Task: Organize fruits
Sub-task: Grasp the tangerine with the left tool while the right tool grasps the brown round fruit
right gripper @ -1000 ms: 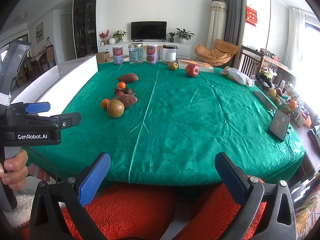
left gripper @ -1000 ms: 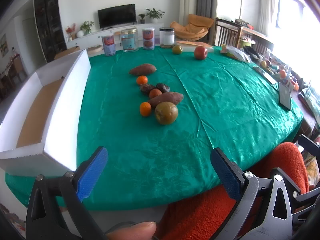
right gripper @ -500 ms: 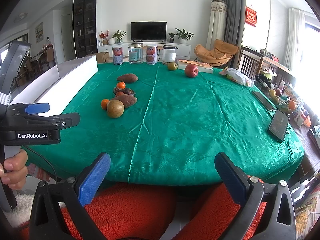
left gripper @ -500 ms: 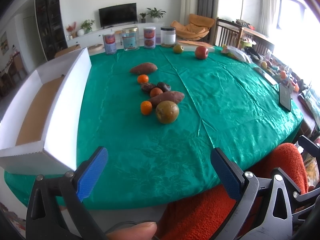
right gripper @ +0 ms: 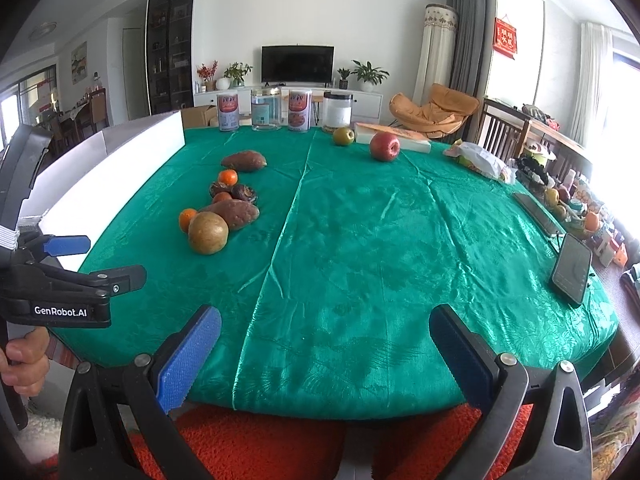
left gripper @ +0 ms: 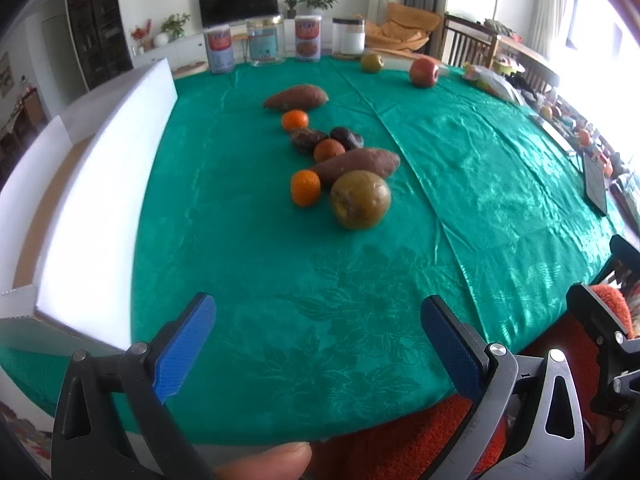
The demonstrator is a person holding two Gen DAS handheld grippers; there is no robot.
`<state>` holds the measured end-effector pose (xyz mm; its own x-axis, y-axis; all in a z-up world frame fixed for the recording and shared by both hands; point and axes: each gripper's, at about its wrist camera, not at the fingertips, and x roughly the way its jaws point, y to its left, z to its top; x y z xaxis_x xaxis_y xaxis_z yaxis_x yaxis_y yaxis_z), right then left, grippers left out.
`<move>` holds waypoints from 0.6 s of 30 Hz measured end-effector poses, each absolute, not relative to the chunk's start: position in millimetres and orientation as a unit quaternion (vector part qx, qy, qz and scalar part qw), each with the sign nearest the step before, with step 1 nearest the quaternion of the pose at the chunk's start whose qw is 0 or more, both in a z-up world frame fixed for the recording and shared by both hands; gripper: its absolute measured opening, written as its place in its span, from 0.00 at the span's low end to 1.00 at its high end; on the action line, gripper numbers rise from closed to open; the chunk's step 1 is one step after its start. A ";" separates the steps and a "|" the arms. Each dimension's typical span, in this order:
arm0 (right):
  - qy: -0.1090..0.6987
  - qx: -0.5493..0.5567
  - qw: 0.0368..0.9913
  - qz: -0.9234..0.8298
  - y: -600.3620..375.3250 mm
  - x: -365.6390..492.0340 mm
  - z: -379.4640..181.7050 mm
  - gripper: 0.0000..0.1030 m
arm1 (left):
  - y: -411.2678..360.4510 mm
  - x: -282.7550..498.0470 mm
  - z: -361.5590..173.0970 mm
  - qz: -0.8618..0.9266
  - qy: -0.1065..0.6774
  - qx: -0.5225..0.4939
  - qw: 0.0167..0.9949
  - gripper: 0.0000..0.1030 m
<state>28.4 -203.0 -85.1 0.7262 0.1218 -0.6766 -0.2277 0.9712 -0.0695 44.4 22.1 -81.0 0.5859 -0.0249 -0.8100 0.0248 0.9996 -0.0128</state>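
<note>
Left wrist view: you are holding the left gripper spread wide, aiming at the pear beside the box; the right gripper is waiting, spread and empty.

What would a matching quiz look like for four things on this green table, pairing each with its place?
Things:
1. red apple
2. white box
3. phone
4. brown pear

Places:
A. along the table's left edge
B. nearest fruit in the cluster
C. propped at the right edge
D. far side, by a flat box

Pairs: 1-D, 2-A, 3-C, 4-B
</note>
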 end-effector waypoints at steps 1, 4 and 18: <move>0.371 -0.071 0.921 0.100 -203.4 36.6 -91.6 1.00 | 22.7 48.5 -87.9 -0.015 0.464 0.000 0.886 1.00; 0.415 -0.066 0.901 0.106 -205.6 60.8 -113.0 1.00 | 24.8 58.7 -104.2 -0.017 0.485 -0.006 0.874 1.00; 0.452 -0.031 0.889 0.062 -228.0 74.9 -152.7 1.00 | 29.0 68.7 -130.0 0.002 0.488 -0.007 0.873 1.00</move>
<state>74.9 -228.0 -152.7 0.5842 0.0819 -0.8075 -0.1386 0.9903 0.0002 68.7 29.0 -130.0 0.5240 -0.0032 -0.8517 -0.0101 0.9999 -0.0100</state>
